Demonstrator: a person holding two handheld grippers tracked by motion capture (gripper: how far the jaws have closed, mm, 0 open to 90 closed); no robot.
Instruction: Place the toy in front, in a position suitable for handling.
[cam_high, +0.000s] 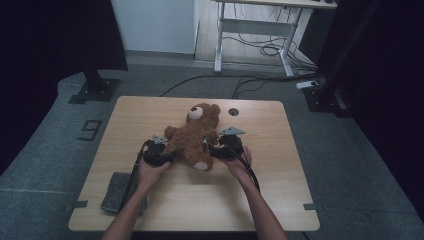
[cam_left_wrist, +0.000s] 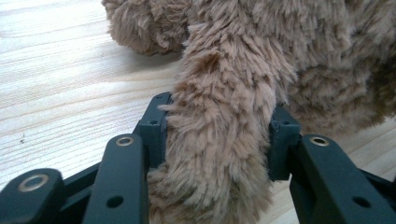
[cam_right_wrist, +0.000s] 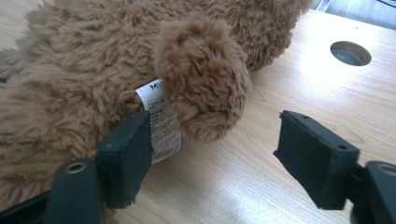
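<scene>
A brown teddy bear (cam_high: 194, 137) lies on the wooden tabletop (cam_high: 260, 195). The left gripper (cam_left_wrist: 217, 135) jaws pinch one furry limb. The right gripper (cam_right_wrist: 219, 154) jaws stand spread around a paw beside a white label (cam_right_wrist: 161, 121), its print too small to read beyond "M"

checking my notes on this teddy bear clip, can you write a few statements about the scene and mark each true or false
1. The left gripper is closed on a furry limb of the teddy bear. True.
2. The right gripper is clamped on the bear's paw. False: its jaws stand open, the paw between them untouched by the far jaw.
3. A white label shows on the bear. True.
4. The table is glass. False: it is light wood.
5. A grey cloth lies near the left forearm. True.
</scene>
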